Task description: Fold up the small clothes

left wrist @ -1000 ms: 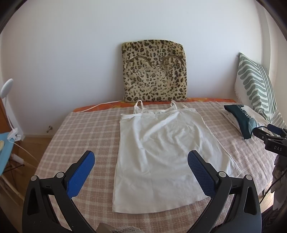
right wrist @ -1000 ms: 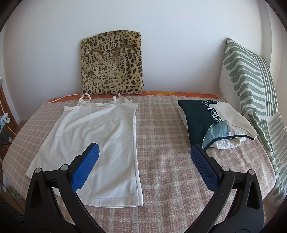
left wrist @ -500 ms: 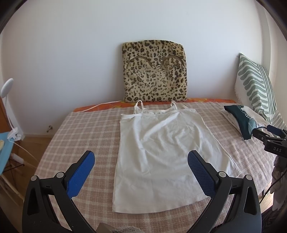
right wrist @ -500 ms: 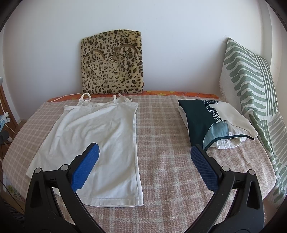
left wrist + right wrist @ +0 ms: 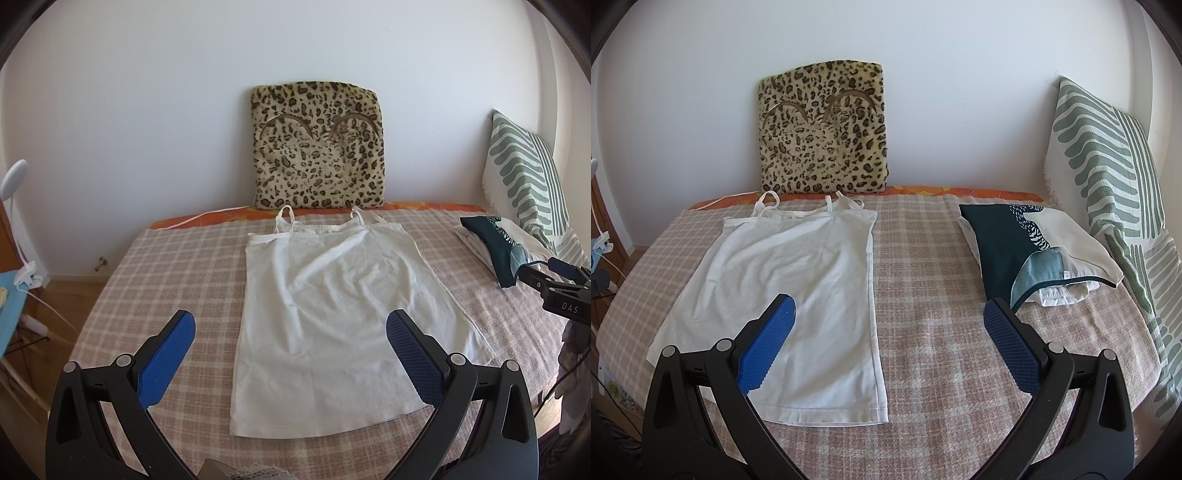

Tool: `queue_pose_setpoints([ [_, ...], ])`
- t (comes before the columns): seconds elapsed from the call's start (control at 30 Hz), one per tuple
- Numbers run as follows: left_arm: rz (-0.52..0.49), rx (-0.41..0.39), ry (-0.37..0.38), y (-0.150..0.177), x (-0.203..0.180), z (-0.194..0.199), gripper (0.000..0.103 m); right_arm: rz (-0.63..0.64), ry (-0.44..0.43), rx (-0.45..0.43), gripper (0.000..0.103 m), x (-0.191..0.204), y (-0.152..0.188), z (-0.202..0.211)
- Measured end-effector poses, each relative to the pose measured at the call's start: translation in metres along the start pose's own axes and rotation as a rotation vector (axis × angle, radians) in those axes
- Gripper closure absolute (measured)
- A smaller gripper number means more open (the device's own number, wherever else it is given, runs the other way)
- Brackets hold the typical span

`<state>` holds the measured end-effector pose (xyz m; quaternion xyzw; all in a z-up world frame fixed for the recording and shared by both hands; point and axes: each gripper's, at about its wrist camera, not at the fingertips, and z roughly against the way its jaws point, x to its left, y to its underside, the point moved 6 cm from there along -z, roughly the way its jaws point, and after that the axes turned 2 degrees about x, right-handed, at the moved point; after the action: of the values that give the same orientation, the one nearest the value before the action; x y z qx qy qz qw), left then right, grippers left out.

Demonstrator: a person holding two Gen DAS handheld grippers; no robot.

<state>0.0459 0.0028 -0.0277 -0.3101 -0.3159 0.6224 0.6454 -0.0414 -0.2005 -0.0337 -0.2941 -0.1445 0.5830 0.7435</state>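
A white strappy top point(image 5: 332, 310) lies spread flat on the checked bed cover point(image 5: 177, 266), straps toward the wall. It also shows in the right wrist view point(image 5: 790, 288). My left gripper point(image 5: 290, 325) is open and empty, held above the top's lower half. My right gripper point(image 5: 886, 314) is open and empty, above the cover just right of the top's hem; its tip shows in the left wrist view point(image 5: 554, 284). A stack of folded clothes point(image 5: 1030, 247) lies at the right, also seen in the left wrist view point(image 5: 495, 243).
A leopard cushion point(image 5: 317, 147) leans on the wall behind the top. A green striped pillow point(image 5: 1115, 177) stands at the right. A white cable point(image 5: 207, 216) runs along the back edge. A lamp point(image 5: 14, 177) and floor items sit left of the bed.
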Motion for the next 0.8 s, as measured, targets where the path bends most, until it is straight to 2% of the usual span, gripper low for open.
queue_pose_setpoints([
  [0.8,0.003,0.008,0.004,0.0018,0.0001,-0.0005,0.0,-0.001,-0.002,0.002,0.0,0.0029,-0.0036,0.0022],
])
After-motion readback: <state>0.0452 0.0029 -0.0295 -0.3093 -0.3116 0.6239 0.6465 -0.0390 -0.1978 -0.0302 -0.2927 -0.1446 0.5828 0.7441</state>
